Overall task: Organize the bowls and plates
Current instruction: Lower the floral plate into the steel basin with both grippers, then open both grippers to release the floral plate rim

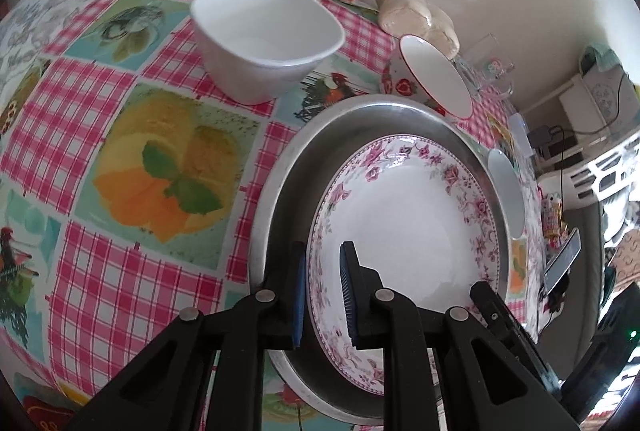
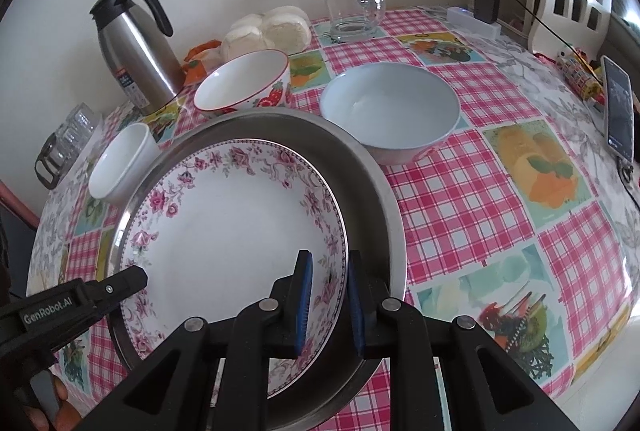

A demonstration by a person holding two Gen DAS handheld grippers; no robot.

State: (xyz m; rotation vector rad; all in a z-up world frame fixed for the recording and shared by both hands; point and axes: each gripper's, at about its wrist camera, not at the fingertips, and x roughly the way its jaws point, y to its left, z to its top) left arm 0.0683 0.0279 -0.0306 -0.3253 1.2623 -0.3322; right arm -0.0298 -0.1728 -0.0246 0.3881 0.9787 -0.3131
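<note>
Looking through my left camera, I see my left gripper (image 1: 323, 295) with its blue pads on both sides of the flowered plate's (image 1: 404, 215) rim, one pad inside and one outside, but a small gap shows, so I cannot tell if it is squeezing yet. The plate lies inside a big metal pan (image 1: 280, 199) on the checked tablecloth (image 1: 120, 135). My right gripper (image 2: 326, 305) sits the same way on the other side of the rim, and again I cannot tell if it holds tight. Only the left view shows the small white bowl (image 1: 266, 39) up close. Only the right view shows the whole pale blue bowl (image 2: 390, 111), the strawberry bowl (image 2: 244, 83), the glass mug (image 2: 352, 7), the steel jug (image 2: 134, 47) with its handle, and a phone (image 2: 619, 111) lying near the table edge.
</note>
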